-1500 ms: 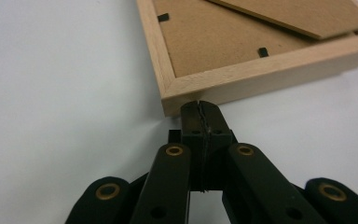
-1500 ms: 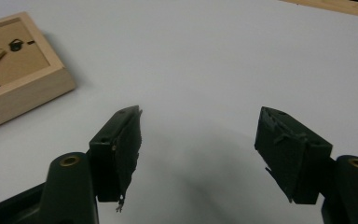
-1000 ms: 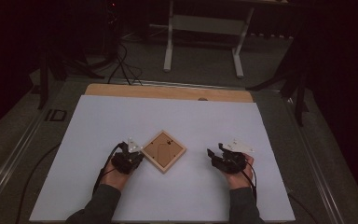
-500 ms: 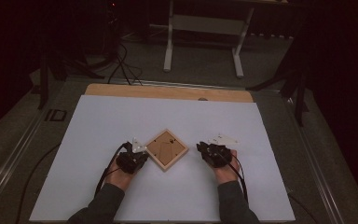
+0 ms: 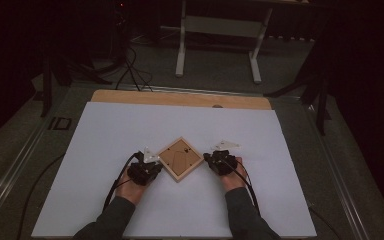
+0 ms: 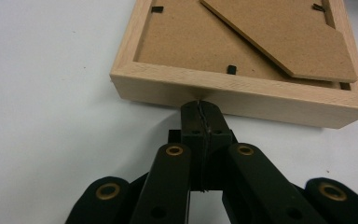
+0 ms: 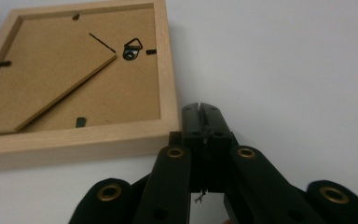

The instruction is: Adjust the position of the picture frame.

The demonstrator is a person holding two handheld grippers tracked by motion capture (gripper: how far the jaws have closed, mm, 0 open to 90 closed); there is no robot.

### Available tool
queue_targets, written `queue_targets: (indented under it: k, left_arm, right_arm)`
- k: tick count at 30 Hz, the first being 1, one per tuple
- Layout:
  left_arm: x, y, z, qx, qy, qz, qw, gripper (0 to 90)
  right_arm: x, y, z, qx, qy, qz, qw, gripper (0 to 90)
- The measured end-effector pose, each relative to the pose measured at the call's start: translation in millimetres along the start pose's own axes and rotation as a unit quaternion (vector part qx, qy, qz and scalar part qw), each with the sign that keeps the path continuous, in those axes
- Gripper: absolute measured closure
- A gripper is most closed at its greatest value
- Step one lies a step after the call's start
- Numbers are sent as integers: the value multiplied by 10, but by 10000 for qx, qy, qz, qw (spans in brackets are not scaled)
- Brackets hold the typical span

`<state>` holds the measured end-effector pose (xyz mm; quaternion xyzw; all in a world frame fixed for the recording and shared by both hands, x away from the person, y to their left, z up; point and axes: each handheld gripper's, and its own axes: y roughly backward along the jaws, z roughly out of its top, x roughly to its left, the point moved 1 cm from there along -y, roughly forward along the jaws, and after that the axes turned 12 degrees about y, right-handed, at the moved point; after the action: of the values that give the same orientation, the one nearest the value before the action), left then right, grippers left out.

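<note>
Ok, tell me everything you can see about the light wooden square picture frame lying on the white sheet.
The light wooden square picture frame lies flat, back side up, turned like a diamond on the white sheet in the high view. A pale raised wooden rim surrounds a brown fibreboard backing held by small black clips. A fold-out stand flap lies on the backing, and a small metal hanging ring sits near one edge. The shut left gripper has its tips at one side face; the shut right gripper sits just beside a corner.

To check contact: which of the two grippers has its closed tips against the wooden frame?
The left gripper: its tips meet the picture frame on its side. The right gripper is beside the frame's corner.
</note>
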<state>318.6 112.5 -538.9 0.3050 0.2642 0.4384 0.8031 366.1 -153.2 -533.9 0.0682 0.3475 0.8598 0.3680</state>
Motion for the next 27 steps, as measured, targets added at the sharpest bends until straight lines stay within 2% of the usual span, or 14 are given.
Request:
queue_targets:
  k: [3, 6, 10, 13, 21, 27]
  left_arm:
    - [-6, -2, 0, 10, -6, -10, 10000, 897]
    - [-3, -7, 2, 14, 80, -98, 9999, 897]
    - [-13, -7, 6, 15, 81, -113, 9999, 897]
    - [-29, -7, 3, 12, 62, -94, 9999, 897]
    - [-21, 7, 0, 22, 72, -59, 10000, 897]
    - [-5, 23, -5, 23, 117, -55, 9999, 898]
  right_arm:
    - [1, 12, -6, 21, -25, 41, 10000, 896]
    - [40, 49, -19, 57, 46, 54, 10000, 897]
    - [98, 102, -53, 59, 100, 160, 9998, 897]
    - [133, 130, -72, 49, 157, 168, 9997, 897]
    - [187, 173, -105, 26, 106, 235, 9997, 897]
    - [281, 233, -120, 76, 279, 393, 9988, 897]
